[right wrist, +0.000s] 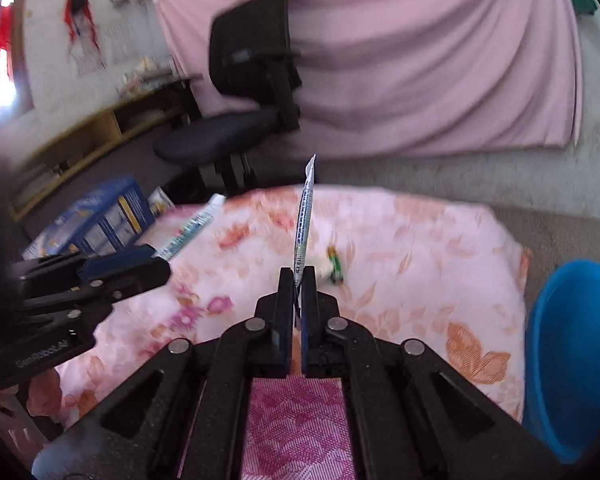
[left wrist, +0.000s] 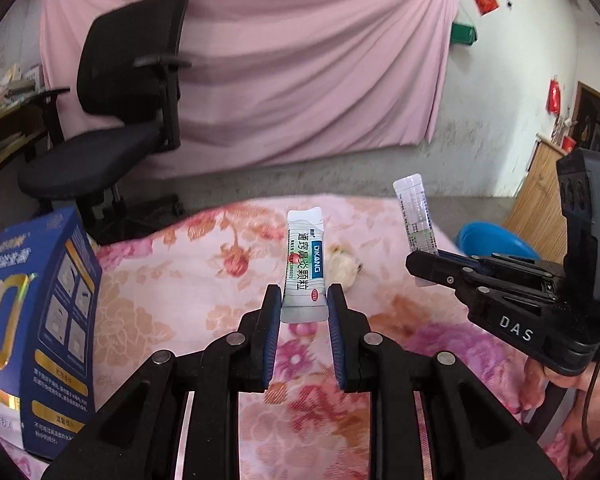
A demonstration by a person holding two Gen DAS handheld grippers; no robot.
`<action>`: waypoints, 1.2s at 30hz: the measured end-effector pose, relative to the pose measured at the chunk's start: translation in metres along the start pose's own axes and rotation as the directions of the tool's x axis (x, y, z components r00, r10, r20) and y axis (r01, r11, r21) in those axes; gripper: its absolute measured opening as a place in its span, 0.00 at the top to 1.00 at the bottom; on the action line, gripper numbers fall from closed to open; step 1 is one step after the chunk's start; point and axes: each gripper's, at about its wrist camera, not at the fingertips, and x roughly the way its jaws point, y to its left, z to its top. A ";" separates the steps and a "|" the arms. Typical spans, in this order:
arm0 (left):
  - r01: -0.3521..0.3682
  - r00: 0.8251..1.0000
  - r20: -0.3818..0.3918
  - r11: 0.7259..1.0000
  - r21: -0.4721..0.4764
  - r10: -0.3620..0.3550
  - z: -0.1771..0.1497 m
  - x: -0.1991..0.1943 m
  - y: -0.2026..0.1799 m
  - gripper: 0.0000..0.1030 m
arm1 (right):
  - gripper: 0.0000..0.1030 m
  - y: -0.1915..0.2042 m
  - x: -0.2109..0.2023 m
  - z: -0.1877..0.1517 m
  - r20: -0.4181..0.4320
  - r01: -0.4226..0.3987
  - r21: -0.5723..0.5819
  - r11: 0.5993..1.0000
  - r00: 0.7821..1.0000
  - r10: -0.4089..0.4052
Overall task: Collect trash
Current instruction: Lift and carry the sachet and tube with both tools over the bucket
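My left gripper [left wrist: 304, 298] is shut on a white and green medicine sachet [left wrist: 303, 268], which stands upright between the blue pads. In the right wrist view the same gripper [right wrist: 156, 266] comes in from the left with that sachet [right wrist: 190, 230] sticking out. My right gripper [right wrist: 298, 278] is shut on a second thin sachet [right wrist: 305, 216], seen edge-on and pointing up. The left wrist view shows that gripper [left wrist: 418, 268] at the right with its sachet [left wrist: 416, 216]. A crumpled white scrap with a small green piece [right wrist: 332, 268] lies on the floral tablecloth [right wrist: 420, 260] beyond both grippers.
A blue bin [right wrist: 572, 360] stands beside the table's right edge. At the table's left end is a blue carton [left wrist: 40, 320]. A black office chair [left wrist: 120, 120] stands beyond the table in front of a pink curtain. A hand [left wrist: 560, 384] holds the right gripper.
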 end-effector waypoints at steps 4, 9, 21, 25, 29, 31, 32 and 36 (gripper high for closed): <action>0.007 0.990 0.139 0.999 0.047 -0.013 0.009 -0.021 -0.021 0.81 | 0.69 0.000 -0.041 0.002 0.189 0.069 -0.058 0.996 0.980 -0.057; 0.008 0.958 0.284 0.995 0.100 -0.036 0.027 -0.041 -0.047 0.81 | 0.69 -0.013 -0.088 0.005 0.384 0.125 -0.015 0.992 0.917 -0.110; 0.067 0.860 0.473 0.962 0.266 -0.191 0.061 -0.053 -0.125 0.81 | 0.69 -0.056 -0.152 -0.007 0.528 0.361 0.098 0.927 0.771 -0.356; 0.095 0.849 0.469 0.945 0.314 -0.242 0.061 -0.046 -0.155 0.81 | 0.69 -0.074 -0.170 -0.014 0.514 0.406 0.146 0.902 0.748 -0.420; 0.141 0.848 0.443 0.930 0.340 -0.291 0.061 -0.034 -0.181 0.81 | 0.69 -0.095 -0.184 -0.023 0.484 0.470 0.182 0.863 0.722 -0.495; 0.166 0.847 0.429 0.922 0.350 -0.316 0.058 -0.030 -0.196 0.81 | 0.69 -0.104 -0.188 -0.025 0.470 0.490 0.198 0.849 0.713 -0.520; 0.174 0.846 0.423 0.919 0.355 -0.324 0.057 -0.028 -0.201 0.81 | 0.69 -0.109 -0.190 -0.026 0.461 0.494 0.207 0.845 0.712 -0.529; 0.216 0.847 0.391 0.905 0.365 -0.360 0.060 -0.015 -0.221 0.81 | 0.69 -0.129 -0.200 -0.037 0.426 0.510 0.245 0.825 0.707 -0.564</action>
